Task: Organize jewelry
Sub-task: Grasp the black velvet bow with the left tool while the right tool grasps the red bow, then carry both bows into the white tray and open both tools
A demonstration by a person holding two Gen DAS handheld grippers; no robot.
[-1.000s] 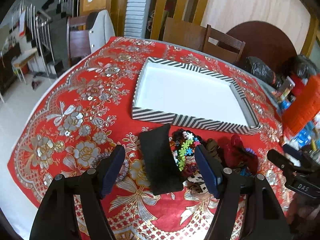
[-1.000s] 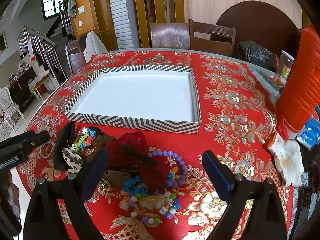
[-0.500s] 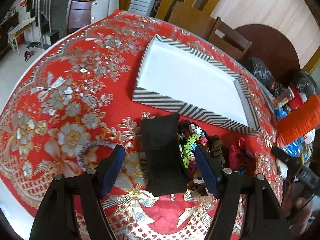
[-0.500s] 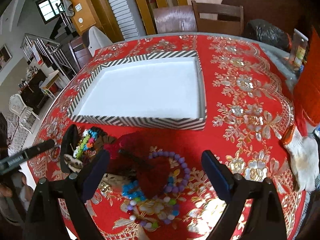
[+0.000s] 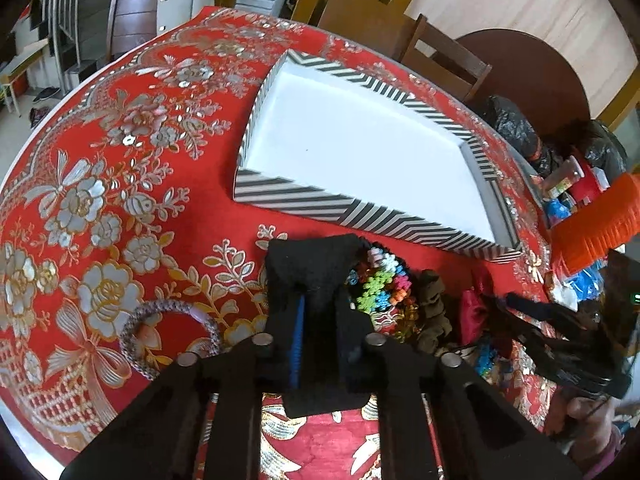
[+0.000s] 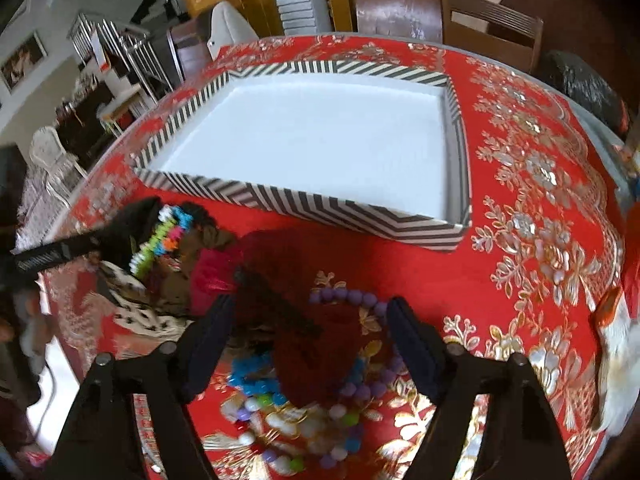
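Black felt piece (image 5: 316, 276) on red tablecloth (image 5: 120, 184), just in front of striped tray (image 5: 360, 212): left gripper (image 5: 320, 332) clamped on it. Dark red scrunchie (image 6: 316, 344) w/ bead bracelets (image 6: 348, 300) sits btwn right gripper (image 6: 308, 332) fingers; jaws just closing in, pads not clearly pressing.

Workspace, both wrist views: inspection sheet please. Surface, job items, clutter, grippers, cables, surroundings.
Surface: red tablecloth, floral.
Job's things: striped tray holds nothing; jewelry pile in front of it; bead strand; braided ring.
Clutter: orange item, white rag.
Grippers: left gripper pinching black cloth; right gripper has just been closing, astride dark red cloth, pads not pressing.
Cables: nothing seen.
Surroundings: wooden chairs, stair railing.
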